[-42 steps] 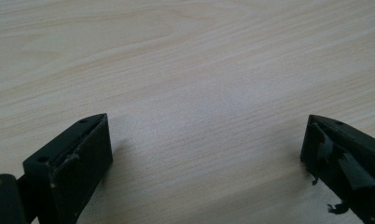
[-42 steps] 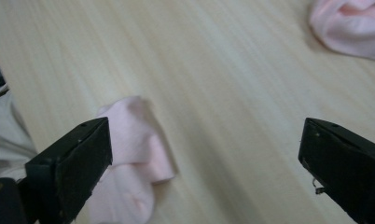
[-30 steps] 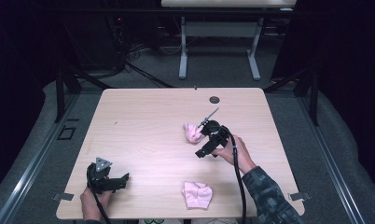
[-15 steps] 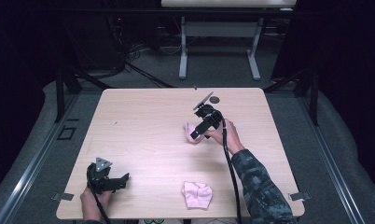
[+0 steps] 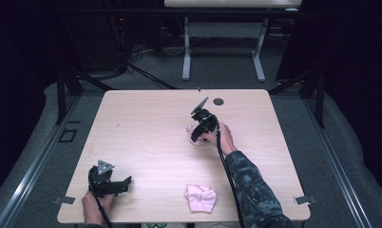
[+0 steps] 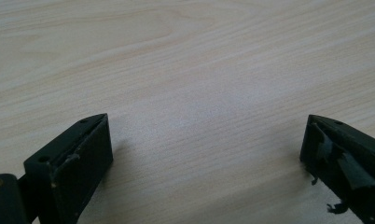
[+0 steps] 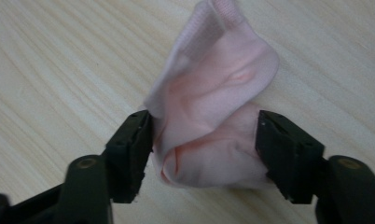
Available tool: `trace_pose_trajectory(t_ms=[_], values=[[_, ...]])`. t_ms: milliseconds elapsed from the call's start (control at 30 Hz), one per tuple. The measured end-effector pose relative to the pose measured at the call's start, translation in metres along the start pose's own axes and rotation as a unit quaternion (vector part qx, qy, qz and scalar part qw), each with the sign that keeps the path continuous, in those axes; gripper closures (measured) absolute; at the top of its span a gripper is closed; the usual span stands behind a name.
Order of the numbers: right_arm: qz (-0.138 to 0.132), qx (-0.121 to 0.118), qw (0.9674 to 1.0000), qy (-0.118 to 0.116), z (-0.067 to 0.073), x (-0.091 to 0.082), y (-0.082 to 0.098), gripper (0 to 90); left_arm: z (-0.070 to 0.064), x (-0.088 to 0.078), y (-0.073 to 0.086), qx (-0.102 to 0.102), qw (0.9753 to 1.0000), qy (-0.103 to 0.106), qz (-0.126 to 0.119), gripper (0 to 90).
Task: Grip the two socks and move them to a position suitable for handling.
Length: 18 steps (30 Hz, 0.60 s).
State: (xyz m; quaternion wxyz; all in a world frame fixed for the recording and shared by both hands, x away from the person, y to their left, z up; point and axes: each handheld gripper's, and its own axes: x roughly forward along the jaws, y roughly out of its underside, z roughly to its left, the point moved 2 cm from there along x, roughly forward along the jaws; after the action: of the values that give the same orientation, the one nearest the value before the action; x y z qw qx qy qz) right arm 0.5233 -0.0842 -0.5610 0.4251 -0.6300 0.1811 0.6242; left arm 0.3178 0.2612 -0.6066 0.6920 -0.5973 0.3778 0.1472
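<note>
A crumpled pink sock (image 7: pixel 213 88) lies on the wooden table (image 5: pixel 146 123) right of centre. My right gripper (image 7: pixel 204 140) points down at it, open, one jaw on each side of the bunched fabric and close against it. From above, this gripper (image 5: pixel 196 134) covers most of that sock (image 5: pixel 191 128). A second pink sock (image 5: pixel 200 197) lies flat near the front edge. My left gripper (image 5: pixel 127 184) rests at the front left corner in a hand, open, with bare wood between its jaws (image 6: pixel 204 140).
A dark round hole (image 5: pixel 219 101) sits in the tabletop near the far edge, just behind the right gripper. Another table's white legs (image 5: pixel 186 47) stand on the grey floor beyond. Dark frame posts flank the table.
My right gripper has moved away from the person and leftward, ending over the sock with its jaws astride it. The left gripper and the front sock have stayed put.
</note>
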Motion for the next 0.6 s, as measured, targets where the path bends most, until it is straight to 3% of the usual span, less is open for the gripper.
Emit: trace_pose_trajectory(t_ms=[67,233,367,433,600], values=[[0.0,0.001,1.0,-0.002,-0.001,0.0,0.0,41.6,0.0,0.0,0.0,0.0,1.0,0.0,0.0,2.2],[0.007,0.005,0.9999,-0.014,-0.002,0.001,0.003,60.0,0.0,0.0,0.0,0.0,1.0,0.0,0.0,2.2],[-0.006,0.007,0.9998,-0.02,-0.002,0.002,0.007,72.1,0.0,0.0,0.0,0.001,1.0,0.0,0.0,2.3],[-0.026,0.008,0.9995,-0.016,0.001,0.002,0.011,77.1,0.0,0.0,0.0,0.001,1.0,0.0,0.0,2.2],[-0.042,0.015,0.9988,-0.022,-0.002,-0.003,0.015,84.7,0.0,0.0,0.0,0.001,1.0,0.0,0.0,2.3]])
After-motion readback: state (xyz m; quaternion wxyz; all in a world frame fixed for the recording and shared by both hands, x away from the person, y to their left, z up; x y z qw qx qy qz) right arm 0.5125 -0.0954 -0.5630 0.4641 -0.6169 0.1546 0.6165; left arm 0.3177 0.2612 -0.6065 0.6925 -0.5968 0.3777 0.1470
